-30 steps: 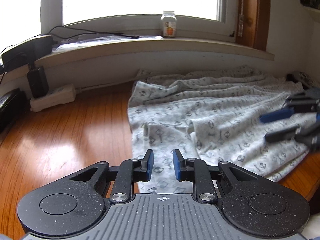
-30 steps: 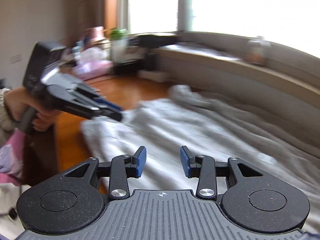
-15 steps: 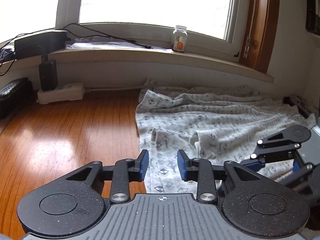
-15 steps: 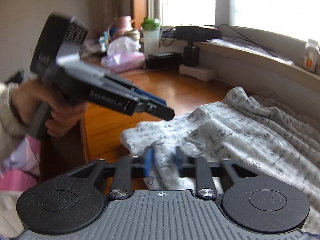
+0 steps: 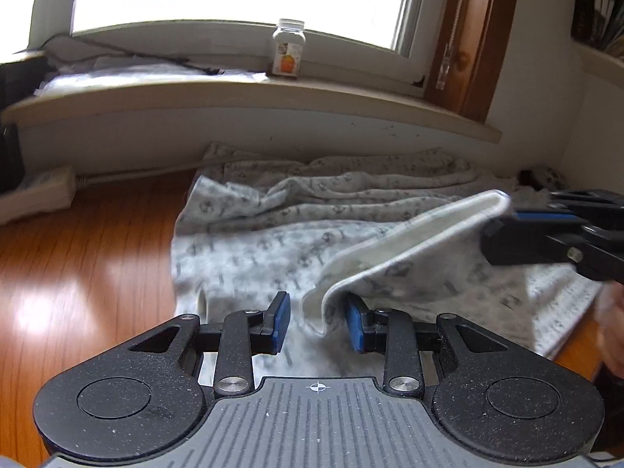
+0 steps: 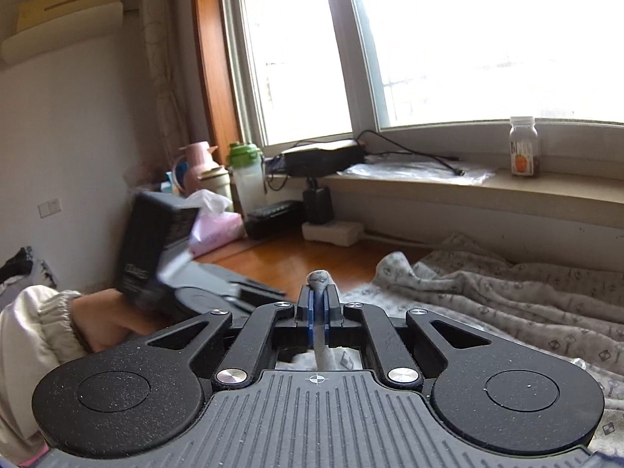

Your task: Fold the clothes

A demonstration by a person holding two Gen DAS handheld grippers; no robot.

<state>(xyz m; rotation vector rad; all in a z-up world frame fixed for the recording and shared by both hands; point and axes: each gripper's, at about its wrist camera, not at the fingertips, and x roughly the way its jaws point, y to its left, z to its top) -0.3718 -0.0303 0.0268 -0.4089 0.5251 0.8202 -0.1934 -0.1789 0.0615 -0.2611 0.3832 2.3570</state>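
Observation:
A grey patterned garment (image 5: 273, 234) lies crumpled on the wooden table (image 5: 78, 273) below the windowsill. My left gripper (image 5: 318, 321) is open low over the near hem, and a hanging fold of the cloth droops between its blue pads without being pinched. In the left wrist view my right gripper (image 5: 503, 218) comes in from the right, holding a lifted flap of the garment (image 5: 409, 249) up off the table. The right wrist view shows that gripper (image 6: 318, 306) shut on a bunched edge of grey cloth (image 6: 319, 279). A person's hand (image 6: 105, 319) holds the left gripper's body there.
A small jar (image 5: 288, 48) stands on the windowsill. A white power strip (image 5: 35, 191) lies at the table's back left. Bottles (image 6: 245, 171), a pink tissue pack (image 6: 214, 230) and black boxes (image 6: 273, 214) crowd the far left corner. Bare wood spreads left of the garment.
My right gripper has shut on the garment's edge and lifted it, raising a flap. The left gripper has opened a little wider and moved closer over the hem.

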